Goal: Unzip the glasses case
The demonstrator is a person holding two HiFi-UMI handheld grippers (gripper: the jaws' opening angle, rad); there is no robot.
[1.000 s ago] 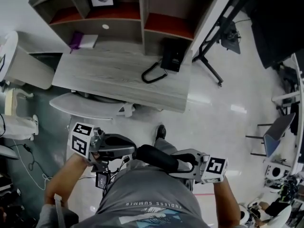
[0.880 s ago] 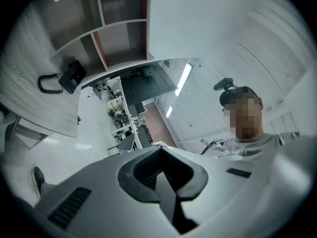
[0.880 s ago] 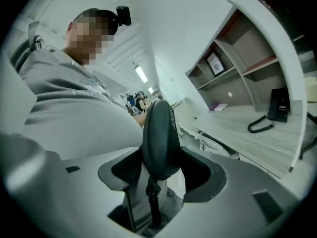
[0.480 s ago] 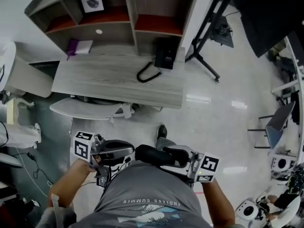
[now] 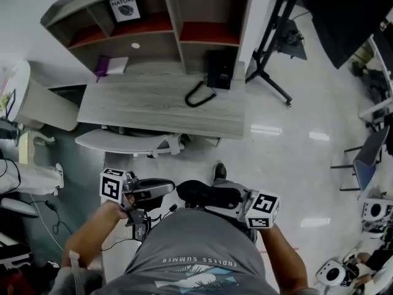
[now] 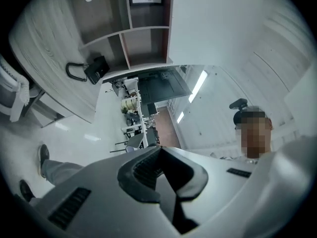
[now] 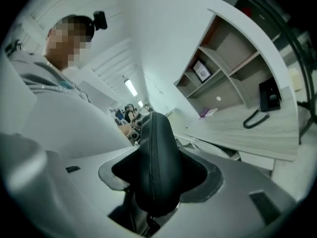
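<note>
Black glasses case (image 5: 207, 193) sits level before the person's waist, long axis sideways. The right gripper (image 5: 238, 199) pinches one end. The free end points toward the left gripper (image 5: 164, 187), whose jaws are pressed together.

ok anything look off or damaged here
Nothing stands out. The glasses case is clamped in the right gripper, with its zipper closed and intact along the visible edge. The left gripper is shut and empty. Nothing looks spilled or knocked over on the desk.

Bright even light, floor (image 5: 288, 149) glare, fisheye-warped edges.
</note>
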